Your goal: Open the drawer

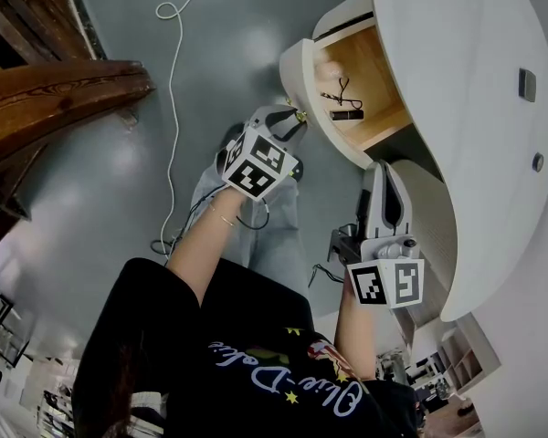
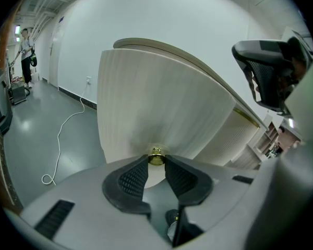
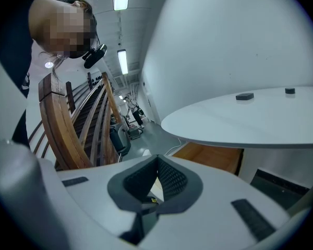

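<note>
My left gripper (image 2: pixel 156 163) was clamped on the brass knob (image 2: pixel 156 155) of the drawer (image 2: pixel 156 103). Best bet seemed a straight pull with no twisting, so the tips wouldn't slip. My right gripper (image 3: pixel 157 162) sat closed and empty.

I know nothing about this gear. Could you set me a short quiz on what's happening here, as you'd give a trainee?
1. Multiple choice: what is the left hand-held gripper clamped on?
A) a chair rail
B) the brass knob on the drawer front
C) the tabletop edge
2. True or false: the drawer is fully closed.
3. Fill the gap: a thin white ___ trails across the grey floor.

Key: 1 B. 2 False: it is pulled out and its wooden inside shows. 3 cable.
</note>
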{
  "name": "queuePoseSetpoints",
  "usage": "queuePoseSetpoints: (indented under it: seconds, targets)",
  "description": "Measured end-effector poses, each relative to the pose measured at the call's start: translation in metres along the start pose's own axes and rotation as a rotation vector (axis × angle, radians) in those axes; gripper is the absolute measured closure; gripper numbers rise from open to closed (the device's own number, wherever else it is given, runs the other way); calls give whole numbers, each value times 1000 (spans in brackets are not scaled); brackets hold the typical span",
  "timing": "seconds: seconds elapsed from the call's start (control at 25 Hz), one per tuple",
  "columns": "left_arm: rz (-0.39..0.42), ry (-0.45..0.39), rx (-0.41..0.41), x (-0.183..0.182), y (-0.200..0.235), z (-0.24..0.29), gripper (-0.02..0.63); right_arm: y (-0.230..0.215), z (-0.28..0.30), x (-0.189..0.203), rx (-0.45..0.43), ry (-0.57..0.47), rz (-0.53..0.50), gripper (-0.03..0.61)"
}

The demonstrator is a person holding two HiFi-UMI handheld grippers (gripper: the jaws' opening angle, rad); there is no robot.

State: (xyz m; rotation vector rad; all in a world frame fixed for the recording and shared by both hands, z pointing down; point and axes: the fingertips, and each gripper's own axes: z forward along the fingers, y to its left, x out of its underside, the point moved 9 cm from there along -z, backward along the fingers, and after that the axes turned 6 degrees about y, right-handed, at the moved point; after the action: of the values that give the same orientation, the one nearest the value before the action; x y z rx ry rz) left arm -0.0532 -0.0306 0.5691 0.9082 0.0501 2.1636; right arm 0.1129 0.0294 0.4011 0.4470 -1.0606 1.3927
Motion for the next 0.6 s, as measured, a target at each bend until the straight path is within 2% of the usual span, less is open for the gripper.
queuePoseSetpoints:
  seconds: [0.12,0.32,0.6]
  targets:
    - [-1,0,0,0,0,-2,512,-1,1,-2,0,5,3,578]
    - [-2,5,-2,24,3,-15,512,15,-2,14,-4,8,5,578]
    - [-2,12,-2,21,3,-16,512,10,1,5,-14,2,10,578]
